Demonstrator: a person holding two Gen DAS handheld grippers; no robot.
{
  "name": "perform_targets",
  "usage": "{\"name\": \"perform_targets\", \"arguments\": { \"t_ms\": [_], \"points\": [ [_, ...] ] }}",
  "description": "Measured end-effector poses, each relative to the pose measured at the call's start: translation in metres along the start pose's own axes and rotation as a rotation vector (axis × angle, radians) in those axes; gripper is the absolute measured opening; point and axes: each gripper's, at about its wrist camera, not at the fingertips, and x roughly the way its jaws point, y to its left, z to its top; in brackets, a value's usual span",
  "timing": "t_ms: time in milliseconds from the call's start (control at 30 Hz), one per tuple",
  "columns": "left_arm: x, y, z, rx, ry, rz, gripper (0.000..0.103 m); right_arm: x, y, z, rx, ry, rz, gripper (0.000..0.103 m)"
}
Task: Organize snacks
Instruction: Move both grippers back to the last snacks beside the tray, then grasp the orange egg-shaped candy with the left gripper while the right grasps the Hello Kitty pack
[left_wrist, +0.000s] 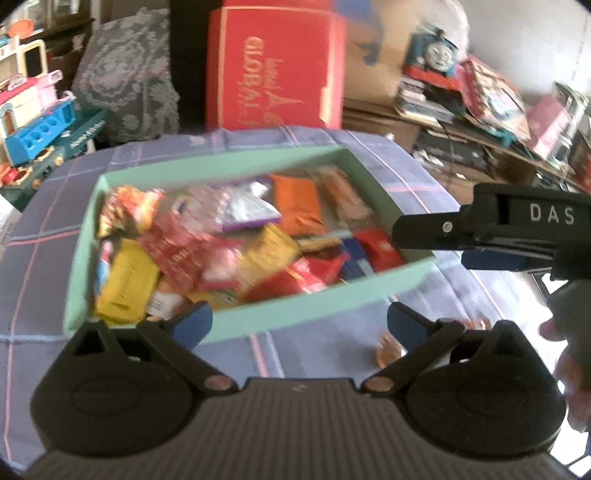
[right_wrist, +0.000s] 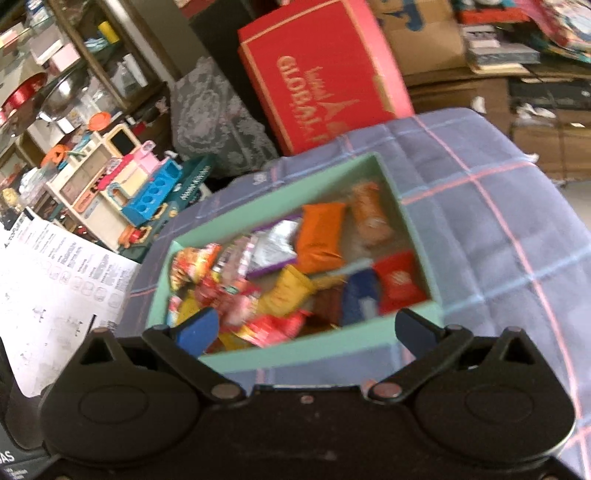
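A mint-green box (left_wrist: 325, 314) sits on a blue plaid cloth and holds several snack packets: yellow (left_wrist: 125, 284), orange (left_wrist: 299, 203), red (left_wrist: 380, 247) and purple-silver ones. My left gripper (left_wrist: 299, 325) is open and empty, just in front of the box's near wall. A small orange wrapped snack (left_wrist: 391, 347) lies on the cloth beside its right finger. My right gripper (right_wrist: 306, 332) is open and empty over the same box (right_wrist: 295, 350); from the left wrist view it shows side-on at the right (left_wrist: 480, 236), above the box's right corner.
A red GLOBAL box (left_wrist: 273, 66) stands behind the table. Toys (left_wrist: 33, 125) crowd the left, books and a toy train (left_wrist: 436, 51) the right. A white printed sheet (right_wrist: 55, 291) lies left of the table. Plaid cloth (right_wrist: 498, 240) spreads right of the box.
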Motion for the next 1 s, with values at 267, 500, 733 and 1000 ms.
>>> {"name": "perform_targets", "arguments": {
  "t_ms": [267, 500, 733, 1000],
  "points": [
    [0.016, -0.032, -0.020, 0.075, 0.055, -0.023, 0.103, -0.016, -0.050, -0.022, 0.106, 0.007, -0.047, 0.103],
    [0.030, -0.039, -0.025, 0.085, 0.075, -0.017, 0.103, -0.017, -0.067, -0.037, 0.117, -0.011, -0.098, 0.103],
    [0.066, -0.056, -0.041, 0.106, 0.127, -0.026, 0.095, -0.005, -0.100, -0.067, 0.105, 0.012, -0.228, 0.077],
    [0.095, -0.082, -0.037, 0.149, 0.148, -0.075, 0.059, 0.000, -0.106, -0.053, -0.155, 0.007, -0.148, 0.074]
  ]
}}
